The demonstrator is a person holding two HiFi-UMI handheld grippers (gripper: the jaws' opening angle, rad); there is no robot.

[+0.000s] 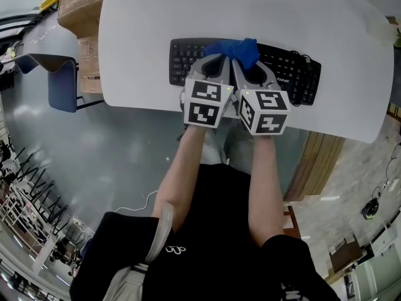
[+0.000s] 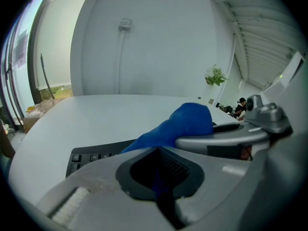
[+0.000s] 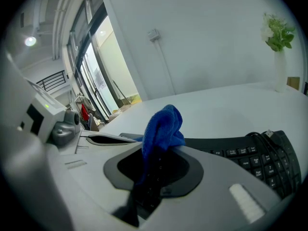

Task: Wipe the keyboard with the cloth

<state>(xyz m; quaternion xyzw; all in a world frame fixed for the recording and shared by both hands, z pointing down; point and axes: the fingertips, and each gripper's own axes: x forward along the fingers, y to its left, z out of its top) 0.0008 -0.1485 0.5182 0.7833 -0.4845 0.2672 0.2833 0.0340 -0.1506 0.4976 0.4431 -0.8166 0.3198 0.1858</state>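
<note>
you have the cloth (image 1: 242,50) pinched in both grippers at once. in the right gripper view, the right gripper (image 3: 151,174) has its jaws pressed on a fold of the blue cloth (image 3: 163,126), which stands up in a bunch just past them. in the left gripper view, the left gripper (image 2: 161,177) has its jaws drawn together too, with a thin strip of blue caught between them, and the rest of the cloth (image 2: 183,124) humps up ahead beside the other gripper.

from the head view, the left gripper (image 1: 216,63) and right gripper (image 1: 243,66) sit side by side, nearly touching, over the middle of the keyboard (image 1: 187,58). the cloth is gathered at their tips, above the keyboard's middle towards its far edge. the keyboard lies flat near the front edge of the table (image 1: 250,8), and a cable (image 1: 307,61) is looped on its right end.

as for progress, the grasp is done and the cloth is at the keys. i judge the wiping itself barely begun or only partway. the cloth is bunched rather than spread, it covers only a small central patch, and the left and right key blocks lie bare. nothing shows which keys are already clean. the sweep along the rows to both ends remains, and you'll want care near the cable.
</note>
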